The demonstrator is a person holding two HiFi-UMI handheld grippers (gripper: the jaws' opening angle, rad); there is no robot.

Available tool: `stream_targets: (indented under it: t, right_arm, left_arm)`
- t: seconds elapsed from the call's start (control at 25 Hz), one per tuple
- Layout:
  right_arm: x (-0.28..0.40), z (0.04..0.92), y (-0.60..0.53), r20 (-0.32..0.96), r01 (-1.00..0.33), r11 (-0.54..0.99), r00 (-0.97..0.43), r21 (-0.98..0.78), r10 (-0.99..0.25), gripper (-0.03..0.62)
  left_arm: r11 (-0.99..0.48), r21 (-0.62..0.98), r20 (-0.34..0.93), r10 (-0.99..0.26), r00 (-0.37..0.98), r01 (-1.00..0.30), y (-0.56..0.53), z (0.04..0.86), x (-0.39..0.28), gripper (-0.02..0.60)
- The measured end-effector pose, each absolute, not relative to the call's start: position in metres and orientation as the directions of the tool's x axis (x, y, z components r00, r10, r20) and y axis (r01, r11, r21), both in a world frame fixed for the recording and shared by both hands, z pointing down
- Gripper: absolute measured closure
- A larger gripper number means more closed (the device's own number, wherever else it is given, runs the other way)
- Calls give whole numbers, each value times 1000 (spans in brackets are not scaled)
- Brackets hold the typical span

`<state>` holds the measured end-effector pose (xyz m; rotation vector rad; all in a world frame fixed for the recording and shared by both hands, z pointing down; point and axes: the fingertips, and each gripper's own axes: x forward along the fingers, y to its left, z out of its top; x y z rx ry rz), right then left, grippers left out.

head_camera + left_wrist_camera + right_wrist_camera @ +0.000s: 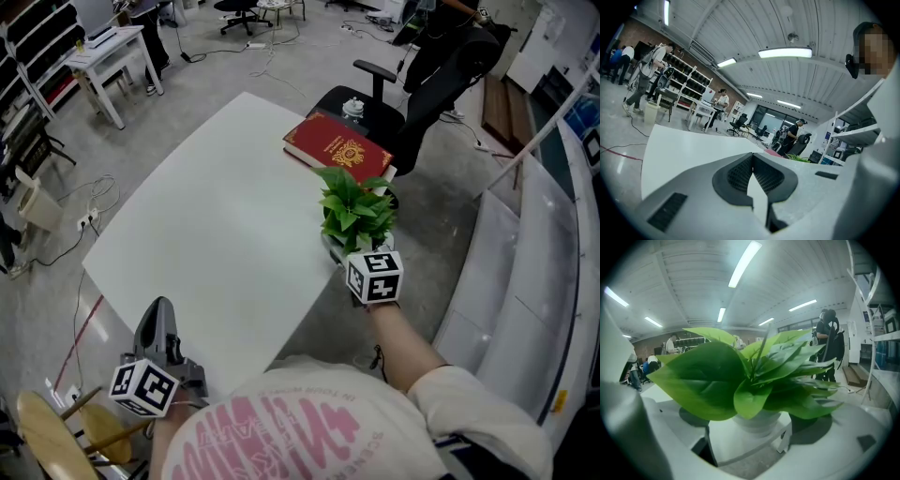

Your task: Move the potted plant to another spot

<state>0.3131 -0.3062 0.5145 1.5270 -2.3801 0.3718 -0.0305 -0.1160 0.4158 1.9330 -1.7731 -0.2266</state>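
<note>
While my right tongs (752, 427) stand apart on either side of its pot, a gap showing each side, the small potted plant with broad glossy green leaves in a round white pot (354, 211) sits at the right edge of the smooth white rectangular table (216, 225), just beside a red hardcover book with a gold emblem (337, 148). My left tongs (159, 317), dark ribbed pads pressed together on nothing, hang by the table's near left edge.

White table (225, 234), red book (337, 148) near its far corner, potted plant (356, 211) just beside book
</note>
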Motion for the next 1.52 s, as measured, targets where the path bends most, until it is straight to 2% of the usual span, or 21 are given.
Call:
stream_targets:
  t: [0.36,0.8,1.08,1.52]
  right_arm:
    - [319,514,-302,390,-928,369,-358,-51,-848,105]
    - [321,523,-291,407,-937,330,-349,-117,-844,105]
    - [320,517,-271,390,-934,317,-357,-166,-849,105]
    - [317,495,-219,370,-963,226,-266,-147,-890,106]
  left_arm:
    - [-6,459,214,-970,117,-888,-98,414,-32,578]
    - [63,466,298,-950,90,-882,-62,436,-33,578]
    - [1,473,286,-946,152,-881,-66,431,-26,578]
    - [-79,500,255,-938,233,-862,-46,426,-45,578]
